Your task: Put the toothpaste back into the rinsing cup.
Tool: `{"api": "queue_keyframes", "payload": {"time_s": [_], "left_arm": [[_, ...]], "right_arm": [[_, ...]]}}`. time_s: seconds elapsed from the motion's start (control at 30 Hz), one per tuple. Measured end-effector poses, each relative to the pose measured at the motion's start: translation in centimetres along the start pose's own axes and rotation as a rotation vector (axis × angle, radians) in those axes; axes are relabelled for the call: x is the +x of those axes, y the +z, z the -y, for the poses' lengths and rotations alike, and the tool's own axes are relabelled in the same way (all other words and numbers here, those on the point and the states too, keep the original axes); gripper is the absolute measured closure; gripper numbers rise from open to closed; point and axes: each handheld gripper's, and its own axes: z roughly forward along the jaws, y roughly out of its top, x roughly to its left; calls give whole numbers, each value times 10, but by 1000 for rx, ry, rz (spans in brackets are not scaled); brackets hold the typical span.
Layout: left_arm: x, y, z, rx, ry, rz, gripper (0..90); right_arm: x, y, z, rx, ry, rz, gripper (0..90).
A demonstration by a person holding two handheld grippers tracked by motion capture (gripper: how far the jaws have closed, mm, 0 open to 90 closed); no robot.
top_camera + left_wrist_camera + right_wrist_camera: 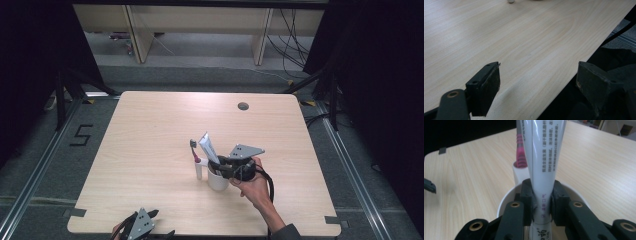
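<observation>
Near the middle of the table (150,130), the right gripper (541,202) has its jaws clamped on a white toothpaste tube (543,165) that stands tilted inside a white cup (218,179). Just beside the cup stands a toothbrush (195,152). At the near edge, the left gripper (537,82) hangs wide open, holding nothing.

toothpaste tube (541,170) top cut off, base hidden in cup (506,200)
</observation>
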Motion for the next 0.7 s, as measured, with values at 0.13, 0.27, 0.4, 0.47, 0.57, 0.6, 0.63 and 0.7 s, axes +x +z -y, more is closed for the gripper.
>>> {"api": "queue_keyframes", "payload": {"time_s": [0.13, 0.27, 0.4, 0.47, 0.57, 0.6, 0.63, 0.7], "left_arm": [[0, 0, 0, -7, -7, 3, 191], [1, -1, 0, 14, 16, -4, 191], [1, 0, 0, 12, 16, -5, 191], [-1, 0, 0, -3, -6, 5, 191], [1, -1, 0, 19, 19, -4, 191], [2, -1, 0, 21, 25, -7, 191], [1, -1, 0, 18, 20, -6, 191], [2, -2, 0, 25, 32, -8, 191]], "right_arm": [[1, -2, 3, 16, -5, 7, 752], [2, -4, 5, 17, 13, -5, 734], [2, -7, 5, 8, 14, 2, 707], [3, -8, 4, 9, 7, 12, 696], [4, -9, 5, 18, 9, 13, 656], [4, -9, 6, 16, 12, 21, 647], [5, -9, 6, 23, 22, 18, 645], [5, -12, 6, 23, 29, 10, 640]]}}
